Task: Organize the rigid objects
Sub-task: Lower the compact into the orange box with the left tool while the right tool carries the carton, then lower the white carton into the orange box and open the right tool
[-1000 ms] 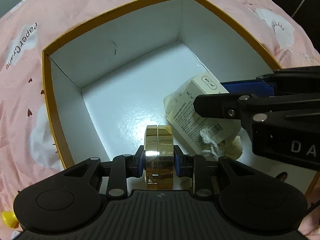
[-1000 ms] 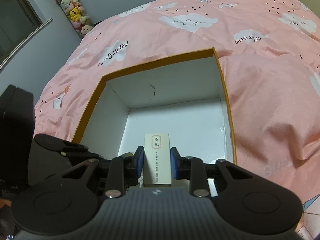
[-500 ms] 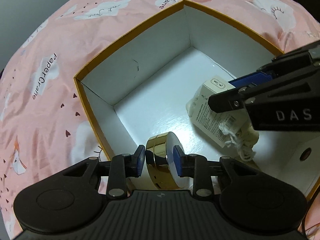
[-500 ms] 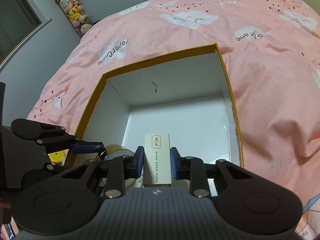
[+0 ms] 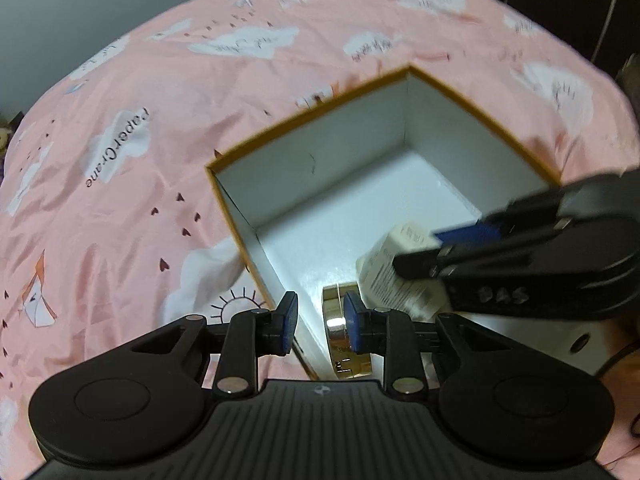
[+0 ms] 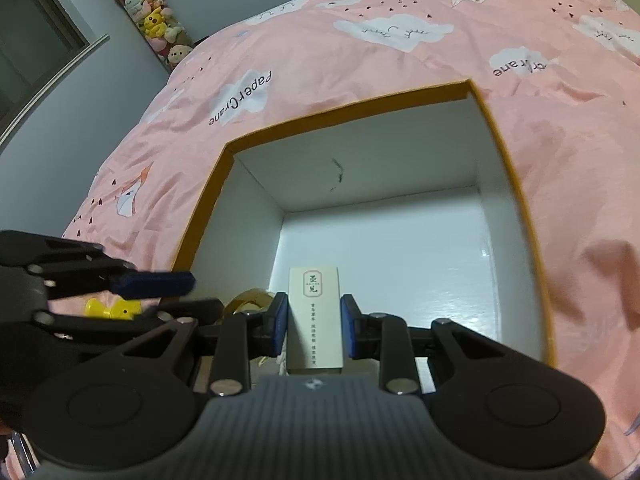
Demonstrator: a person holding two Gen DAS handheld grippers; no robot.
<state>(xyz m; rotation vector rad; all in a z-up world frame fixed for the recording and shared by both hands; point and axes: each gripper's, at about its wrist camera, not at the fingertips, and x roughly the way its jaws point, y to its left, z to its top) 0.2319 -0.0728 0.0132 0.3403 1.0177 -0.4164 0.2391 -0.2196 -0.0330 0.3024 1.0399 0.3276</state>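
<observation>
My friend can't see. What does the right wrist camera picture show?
The right gripper holds a small cream carton over an open white box with an orange rim on a pink cloud blanket. The left gripper reaches in beside a gold tin.

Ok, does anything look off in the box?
The gold tin appears to stand on edge by a side wall of the box, not flat; it might roll. A dark scuff marks the far wall.

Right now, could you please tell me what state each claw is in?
Left claw: open and empty, jaws have just been closing; the gold tin lies beyond them.
Right claw: closed on the white carton.
</observation>
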